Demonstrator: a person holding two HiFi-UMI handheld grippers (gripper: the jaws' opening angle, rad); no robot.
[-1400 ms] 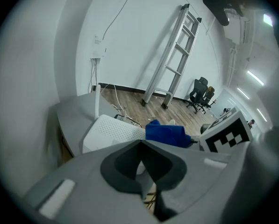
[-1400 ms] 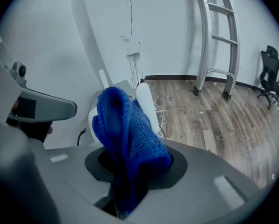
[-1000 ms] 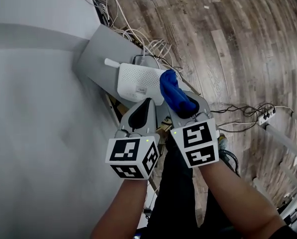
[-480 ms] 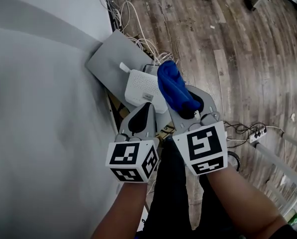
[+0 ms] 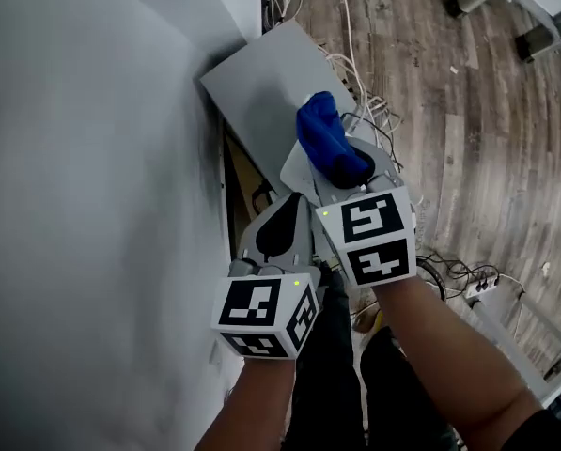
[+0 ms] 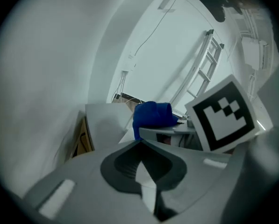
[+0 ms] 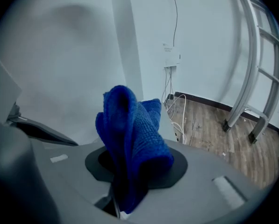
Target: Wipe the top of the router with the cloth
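Note:
The white router [image 5: 294,175] lies on a grey board [image 5: 261,92] by the wall, and only a sliver of it shows beside my grippers. A folded blue cloth [image 5: 322,139] sticks forward out of my right gripper [image 5: 348,172], which is shut on it, and hangs over the router. From the right gripper view the cloth [image 7: 130,129] rises between the jaws of the right gripper [image 7: 130,185]. My left gripper [image 5: 280,219] sits just left of and behind the right one, shut with nothing in it. In the left gripper view its tips [image 6: 140,143] meet below the cloth [image 6: 151,115].
A grey wall [image 5: 92,158] fills the left. White cables [image 5: 355,26] trail from the board onto the wood floor [image 5: 487,130]. A power strip [image 5: 482,280] lies at the right. A metal frame [image 7: 256,55] stands by the far wall.
Both grippers have moved forward toward the board, the right one carrying the cloth over the router. The router, plainly visible before, is now mostly covered.

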